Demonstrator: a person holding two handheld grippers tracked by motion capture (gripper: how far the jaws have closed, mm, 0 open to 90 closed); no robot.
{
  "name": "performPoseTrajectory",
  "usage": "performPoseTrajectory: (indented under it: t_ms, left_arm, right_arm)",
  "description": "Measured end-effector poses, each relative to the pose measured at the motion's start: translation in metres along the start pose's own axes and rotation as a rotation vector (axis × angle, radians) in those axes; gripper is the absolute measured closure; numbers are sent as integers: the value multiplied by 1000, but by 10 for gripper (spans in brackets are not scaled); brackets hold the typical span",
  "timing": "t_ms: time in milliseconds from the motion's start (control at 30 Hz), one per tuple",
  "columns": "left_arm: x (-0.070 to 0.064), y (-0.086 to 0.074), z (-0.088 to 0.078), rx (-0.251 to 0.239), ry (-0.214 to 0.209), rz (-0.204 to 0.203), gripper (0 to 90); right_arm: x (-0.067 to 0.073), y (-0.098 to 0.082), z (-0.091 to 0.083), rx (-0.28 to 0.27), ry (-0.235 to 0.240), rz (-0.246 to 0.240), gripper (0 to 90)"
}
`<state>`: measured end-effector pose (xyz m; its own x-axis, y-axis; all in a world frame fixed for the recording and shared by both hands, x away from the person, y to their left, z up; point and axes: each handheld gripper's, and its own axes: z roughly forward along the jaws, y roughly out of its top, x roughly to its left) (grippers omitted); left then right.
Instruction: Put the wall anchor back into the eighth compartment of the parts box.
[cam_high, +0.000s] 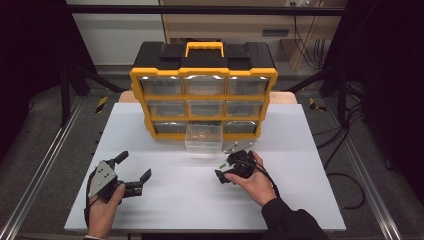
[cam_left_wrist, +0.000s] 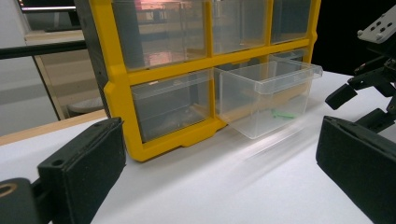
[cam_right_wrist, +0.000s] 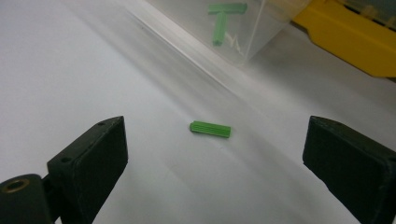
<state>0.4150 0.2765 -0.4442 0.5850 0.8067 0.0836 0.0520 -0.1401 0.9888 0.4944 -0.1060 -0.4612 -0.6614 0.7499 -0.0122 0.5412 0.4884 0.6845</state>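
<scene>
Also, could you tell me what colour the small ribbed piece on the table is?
Green; the ribbed piece shows best in the right gripper view.

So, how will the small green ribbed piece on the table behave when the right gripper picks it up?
The green ribbed piece looks like stiff plastic, so it should keep its shape between the jaws. It is tiny and probably very light. Its rounded, grooved sides suggest it may roll or skid on the smooth white table if the open right gripper nudges it.

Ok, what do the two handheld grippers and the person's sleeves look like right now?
Both grippers are black with two blocky, flat-faced jaws. The left gripper carries a grey three-cornered plate with small holes on top, and a black cable trails from it. The right gripper has a black cable looping past the right hand, whose arm wears a dark sleeve.
</scene>
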Motion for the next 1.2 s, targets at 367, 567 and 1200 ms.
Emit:
performPoseTrajectory:
  t_ms: [367, 567, 1200]
  left_arm:
    - [0, 0, 0, 5, 0, 2, 9]
    - [0, 0, 1, 6, 0, 3, 9]
    - [0, 0, 1, 5, 0, 2, 10]
  right_arm:
    - [-3, 0, 8, 37, -13, 20, 88]
    - [-3, 2, 9, 34, -13, 17, 109]
    - [-4, 16, 14, 28, -32, 27, 363]
